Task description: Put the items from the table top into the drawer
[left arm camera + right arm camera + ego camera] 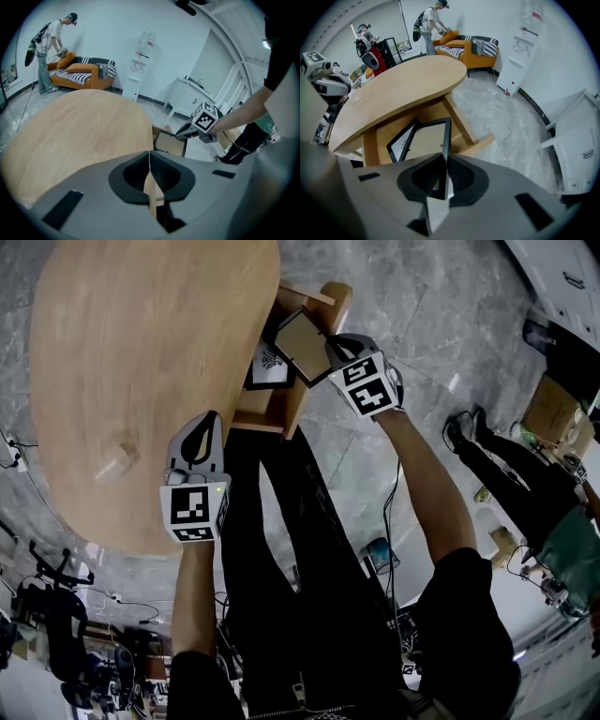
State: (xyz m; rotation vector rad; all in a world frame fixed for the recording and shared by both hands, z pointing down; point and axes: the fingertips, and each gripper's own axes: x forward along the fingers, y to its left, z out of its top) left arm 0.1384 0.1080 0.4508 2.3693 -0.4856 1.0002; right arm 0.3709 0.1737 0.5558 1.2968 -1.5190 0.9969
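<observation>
The right tongs point(330, 354) clamp a black-edged brown picture frame point(298, 343) at the open wooden drawer point(262, 418), three o'clock of the round wooden surface point(141, 362); the left tongs point(199, 427) are squeezed together, empty.

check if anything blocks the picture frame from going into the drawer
Nothing visible does. The right gripper holds the picture frame by its edge over the open drawer; a black-framed print already lies inside but seems to leave room.

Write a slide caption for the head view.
Right gripper holds a black-framed tan picture frame over the open wooden drawer of the oval wooden table; left gripper shut.
</observation>
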